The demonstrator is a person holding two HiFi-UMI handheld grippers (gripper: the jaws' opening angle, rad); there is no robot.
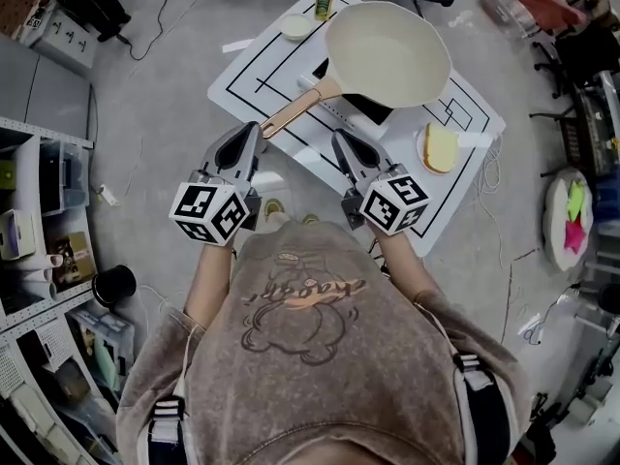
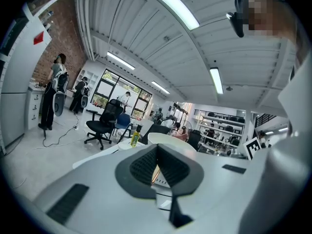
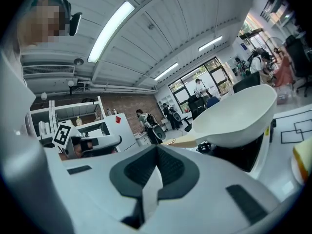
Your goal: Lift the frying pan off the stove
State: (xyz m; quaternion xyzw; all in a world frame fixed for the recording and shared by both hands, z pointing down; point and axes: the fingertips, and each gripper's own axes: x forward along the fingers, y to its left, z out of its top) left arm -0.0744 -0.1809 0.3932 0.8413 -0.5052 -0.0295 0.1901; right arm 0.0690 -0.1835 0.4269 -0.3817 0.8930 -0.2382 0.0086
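Pan on stove; L gripper & R gripper shut, empty

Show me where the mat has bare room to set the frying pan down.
Best: the left of the mat, between the small white dish, the pan handle and the left edge. A smaller patch lies at the right corner, past the plate with the yellow slice. Crowded: the centre, where the frying pan sits on the stove.
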